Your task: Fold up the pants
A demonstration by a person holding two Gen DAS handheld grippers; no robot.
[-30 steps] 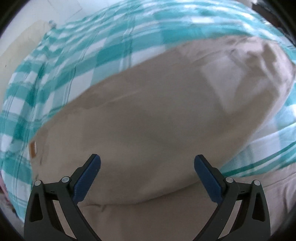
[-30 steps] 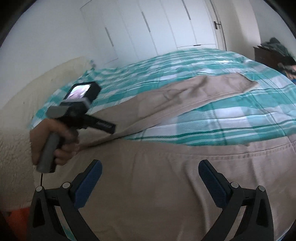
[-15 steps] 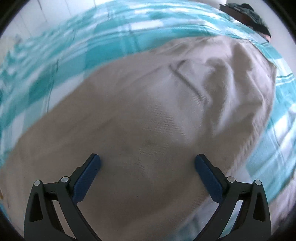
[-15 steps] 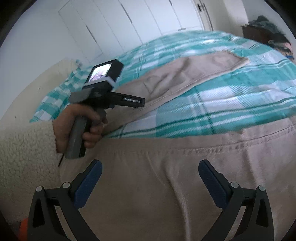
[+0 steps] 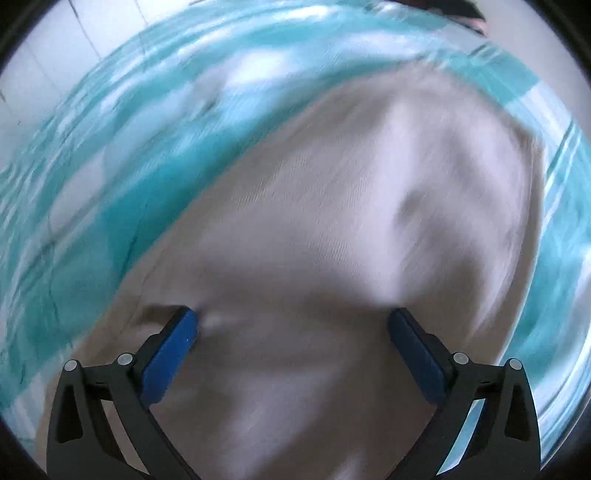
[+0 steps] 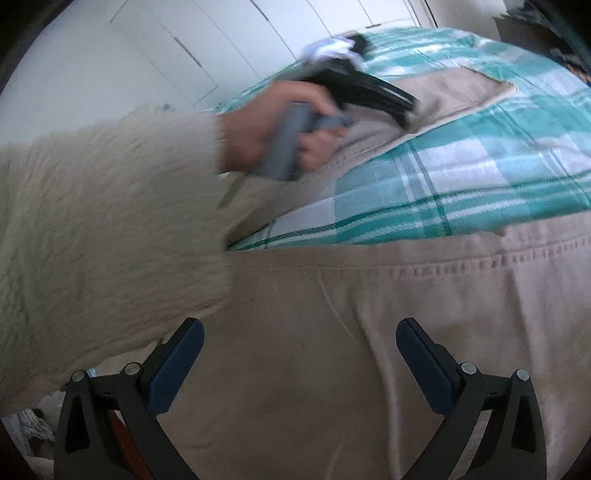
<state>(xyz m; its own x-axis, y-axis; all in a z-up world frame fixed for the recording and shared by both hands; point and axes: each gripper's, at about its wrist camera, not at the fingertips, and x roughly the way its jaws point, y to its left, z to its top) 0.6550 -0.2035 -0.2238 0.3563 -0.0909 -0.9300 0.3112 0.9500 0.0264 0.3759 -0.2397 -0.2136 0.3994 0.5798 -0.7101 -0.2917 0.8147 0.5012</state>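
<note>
Beige pants (image 6: pixel 369 332) lie spread on a teal and white checked bedspread (image 6: pixel 461 177). One leg (image 6: pixel 454 88) stretches far across the bed; the other, with a stitched hem, fills the near foreground. My right gripper (image 6: pixel 299 347) hovers open just above the near leg. In the blurred left wrist view, my left gripper (image 5: pixel 291 332) is open low over the far leg (image 5: pixel 351 221), nothing between its blue pads (image 5: pixel 170 350). The left tool (image 6: pixel 354 85), held in a hand (image 6: pixel 273 125), shows in the right wrist view.
A fluffy cream sleeve (image 6: pixel 103 221) crosses the left half of the right wrist view. White closet doors (image 6: pixel 258 44) stand behind the bed. Dark clothes on furniture (image 6: pixel 543 26) sit at the far right.
The left hand and its tool have swept to the right along the far leg, toward its hem. The left wrist view now blurs with motion. The right gripper stays over the near leg.
</note>
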